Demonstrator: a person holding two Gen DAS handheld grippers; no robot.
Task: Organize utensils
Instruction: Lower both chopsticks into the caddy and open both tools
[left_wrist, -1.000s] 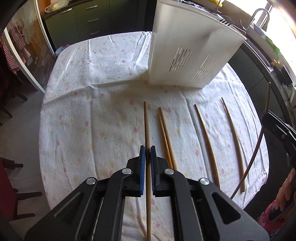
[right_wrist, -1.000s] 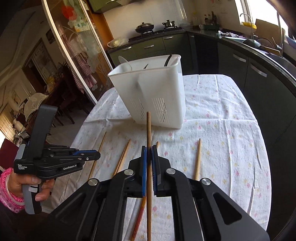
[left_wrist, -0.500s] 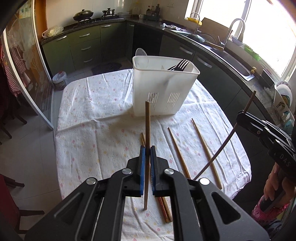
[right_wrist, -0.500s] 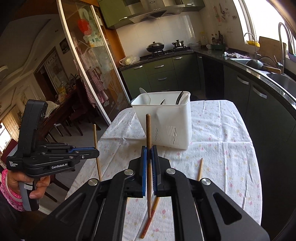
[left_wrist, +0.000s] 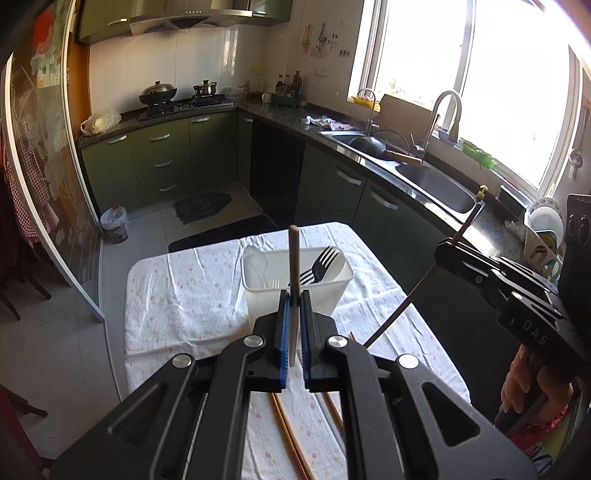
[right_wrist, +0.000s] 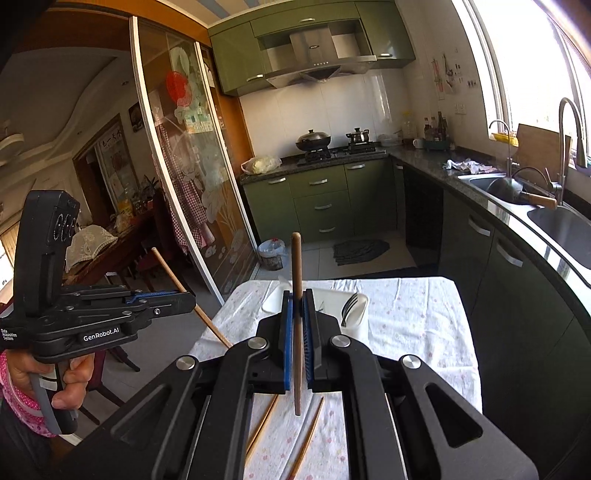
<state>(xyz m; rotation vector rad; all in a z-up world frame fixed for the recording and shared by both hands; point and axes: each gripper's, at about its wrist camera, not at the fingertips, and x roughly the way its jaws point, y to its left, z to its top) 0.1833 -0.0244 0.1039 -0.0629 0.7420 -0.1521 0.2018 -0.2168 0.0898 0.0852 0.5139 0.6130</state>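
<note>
My left gripper (left_wrist: 293, 299) is shut on a wooden chopstick (left_wrist: 293, 258) and holds it high above the table, pointing toward the white utensil caddy (left_wrist: 295, 288). The caddy holds a black fork (left_wrist: 319, 264) and a white spoon (left_wrist: 256, 264). My right gripper (right_wrist: 298, 301) is shut on another chopstick (right_wrist: 296, 266), also raised over the caddy (right_wrist: 356, 314). Each gripper shows in the other's view, the right one (left_wrist: 443, 251) at the right and the left one (right_wrist: 190, 301) at the left. Other chopsticks (left_wrist: 288, 435) lie on the cloth below.
The table (left_wrist: 184, 295) has a white flowered cloth. A green kitchen counter with a sink (left_wrist: 436, 184) runs along the right. A glass sliding door (right_wrist: 177, 203) stands to the left. A small bin (left_wrist: 114, 223) sits on the floor beyond the table.
Both grippers have lifted their chopsticks well up from the table and tilted to look level. The caddy now appears lower and farther off.
</note>
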